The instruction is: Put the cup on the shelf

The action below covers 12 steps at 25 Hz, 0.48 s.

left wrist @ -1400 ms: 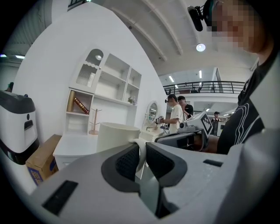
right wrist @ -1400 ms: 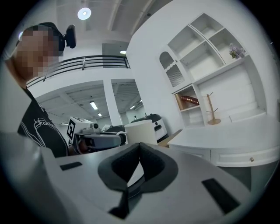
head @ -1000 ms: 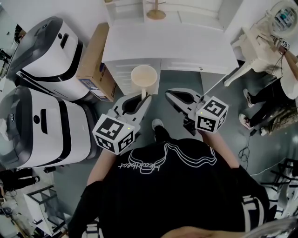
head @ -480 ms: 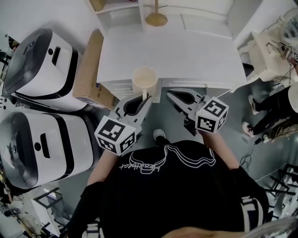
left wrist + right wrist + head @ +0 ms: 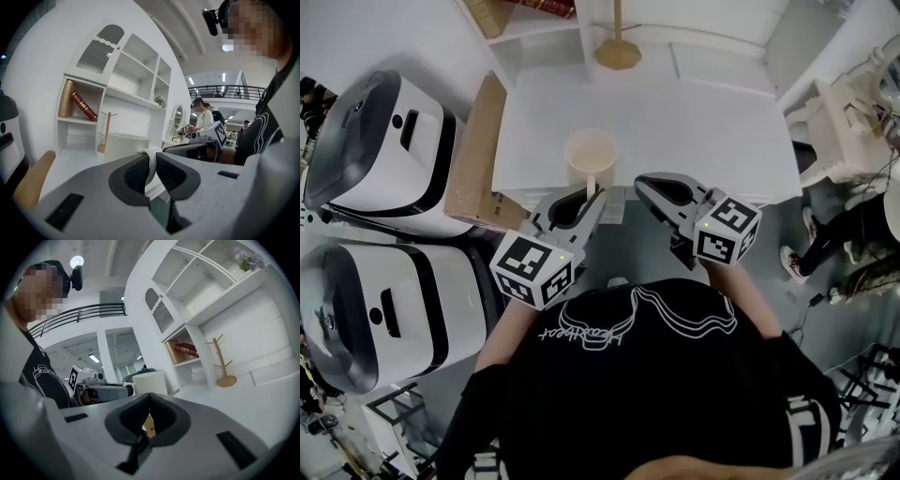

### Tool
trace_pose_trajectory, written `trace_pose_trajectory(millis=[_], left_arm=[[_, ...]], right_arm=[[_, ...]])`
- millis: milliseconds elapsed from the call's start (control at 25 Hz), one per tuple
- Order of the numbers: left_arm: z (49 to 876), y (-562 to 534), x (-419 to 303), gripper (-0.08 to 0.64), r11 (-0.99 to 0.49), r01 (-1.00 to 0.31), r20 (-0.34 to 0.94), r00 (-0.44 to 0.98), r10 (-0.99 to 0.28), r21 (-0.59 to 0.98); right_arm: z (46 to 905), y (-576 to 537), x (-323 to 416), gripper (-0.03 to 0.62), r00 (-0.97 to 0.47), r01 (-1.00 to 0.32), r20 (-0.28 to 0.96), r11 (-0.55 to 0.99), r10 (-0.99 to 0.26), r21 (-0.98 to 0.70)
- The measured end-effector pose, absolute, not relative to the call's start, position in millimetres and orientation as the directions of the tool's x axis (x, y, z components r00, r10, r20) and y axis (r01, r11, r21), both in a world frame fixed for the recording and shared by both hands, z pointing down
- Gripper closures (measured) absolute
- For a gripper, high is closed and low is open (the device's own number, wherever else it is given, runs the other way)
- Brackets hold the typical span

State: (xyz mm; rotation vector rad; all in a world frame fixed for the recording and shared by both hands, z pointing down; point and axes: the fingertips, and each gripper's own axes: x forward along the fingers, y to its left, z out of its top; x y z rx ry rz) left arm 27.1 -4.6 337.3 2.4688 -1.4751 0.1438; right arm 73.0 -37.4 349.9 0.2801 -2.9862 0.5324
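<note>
Cup held by its handle in the left gripper, short of the shelf

The left gripper (image 5: 151, 165) has its jaws drawn narrow onto the handle (image 5: 150, 159) of the cream cup (image 5: 591, 157), whose body sits just ahead of the jaw tips. The shelf (image 5: 125, 94) lies well beyond them. The right gripper (image 5: 149, 420) has its jaws together with nothing between them. The cup looks like a rigid, light, glazed ceramic piece: probably slippery and breakable. The handle is the sensible hold, though the body may swing on such a thin grip. The black shirt (image 5: 637, 375) carries a script word too stylised to read with confidence. Print on the cardboard box (image 5: 473, 155) and the red book (image 5: 84, 106) is illegible.
</note>
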Motion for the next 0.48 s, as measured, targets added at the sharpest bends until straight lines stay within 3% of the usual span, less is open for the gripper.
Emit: trace_pose_trajectory(millis=[480], left_arm=[[343.4,-29.1,-8.1,0.512,-0.421,-0.885,0.214,0.459,-0.862,0.200]], right_arm=[[356.1,-57.0,39.4,0.586,-0.980,-0.180,0.148,0.922,-0.136,-0.343]])
